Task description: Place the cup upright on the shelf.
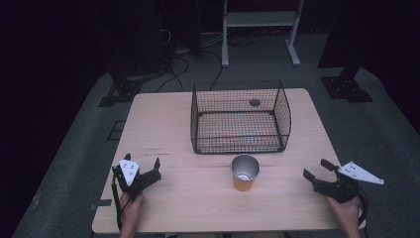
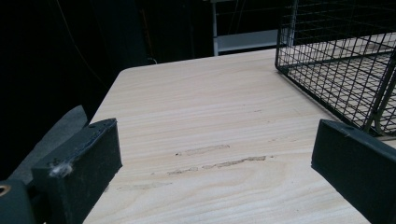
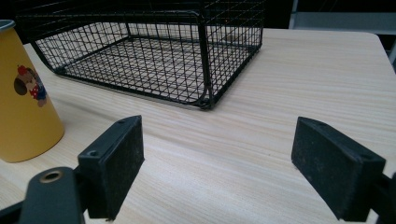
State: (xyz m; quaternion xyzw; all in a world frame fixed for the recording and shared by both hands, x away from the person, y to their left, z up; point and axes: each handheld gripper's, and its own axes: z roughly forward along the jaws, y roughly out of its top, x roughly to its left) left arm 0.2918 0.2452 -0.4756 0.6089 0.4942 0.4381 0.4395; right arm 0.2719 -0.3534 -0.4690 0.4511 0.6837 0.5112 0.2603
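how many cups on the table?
1. The yellow cup stands upright on the table, just in front of the wire basket, between the left claw and right claw. The basket looks empty.

Pale wooden table (image 1: 163,124), white metal rack (image 1: 261,20) beyond, grey floor (image 1: 376,129).

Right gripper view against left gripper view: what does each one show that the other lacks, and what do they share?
The right gripper view adds the yellow cup, standing upright on the table left of the jaws, with a cartoon figure printed on its side. The left gripper view adds a few scuff marks on the wood and a white shelf frame behind the table. Both share the light wooden table, the black wire basket and an open hand-held gripper with nothing between its jaws.
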